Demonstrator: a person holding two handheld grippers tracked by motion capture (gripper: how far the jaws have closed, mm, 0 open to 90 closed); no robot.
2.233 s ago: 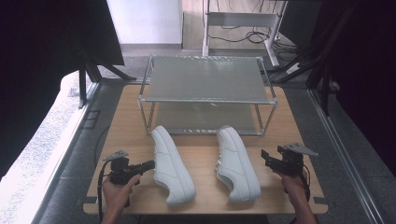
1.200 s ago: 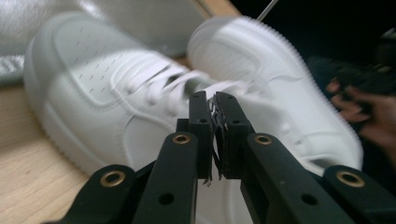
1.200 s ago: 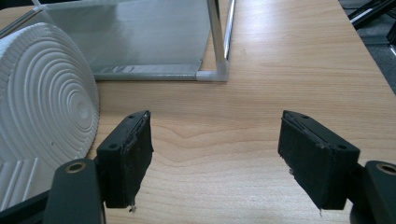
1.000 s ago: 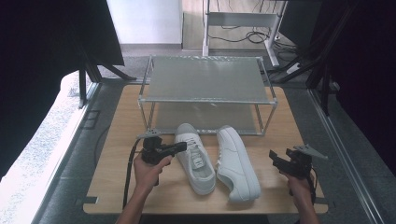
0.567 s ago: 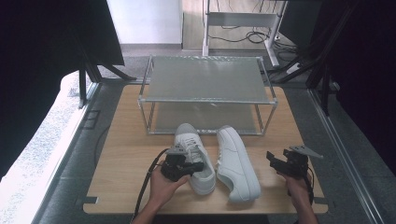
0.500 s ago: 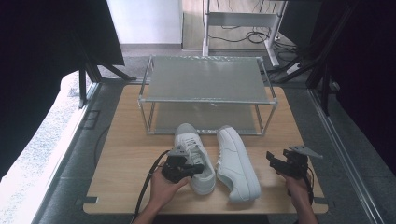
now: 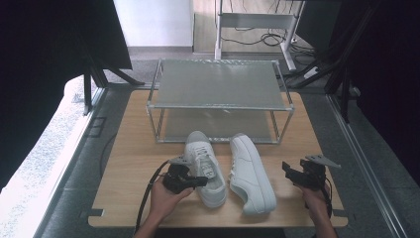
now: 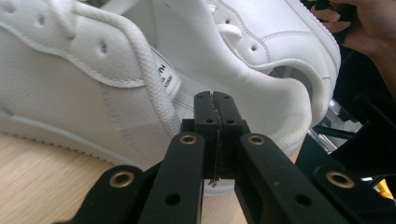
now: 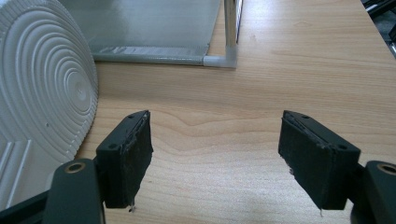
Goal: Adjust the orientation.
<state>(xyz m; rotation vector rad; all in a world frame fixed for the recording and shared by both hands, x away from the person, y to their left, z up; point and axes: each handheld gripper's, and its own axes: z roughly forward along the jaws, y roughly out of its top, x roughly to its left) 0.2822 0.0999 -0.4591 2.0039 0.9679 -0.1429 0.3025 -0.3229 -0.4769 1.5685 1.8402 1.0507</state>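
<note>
Two white sneakers sit side by side on the wooden table [image 7: 129, 163]. The left sneaker [image 7: 205, 168] stands upright with its laces up. The right sneaker [image 7: 250, 173] lies on its side, its ringed sole [image 9: 42, 84] turned toward my right gripper. My left gripper [image 7: 200, 181] is shut, its black jaws pressed flat together [image 8: 215, 100], with the tips against the left sneaker's side [image 8: 70, 88] near the ankle opening; I see nothing between them. My right gripper [image 7: 291, 172] stands open over bare wood [image 9: 215, 158], apart from the sole.
A two-tier metal rack [image 7: 218, 84] with mesh shelves stands behind the sneakers; its lower corner post [image 9: 229, 28] shows ahead of the right gripper. Table edges run close on both sides. The other hand [image 8: 369, 28] shows past the sneaker.
The left sneaker went from lying at the left to standing upright beside the right one. The left hand has since moved nearer and rightward along the sneaker. The right hand stayed put.
</note>
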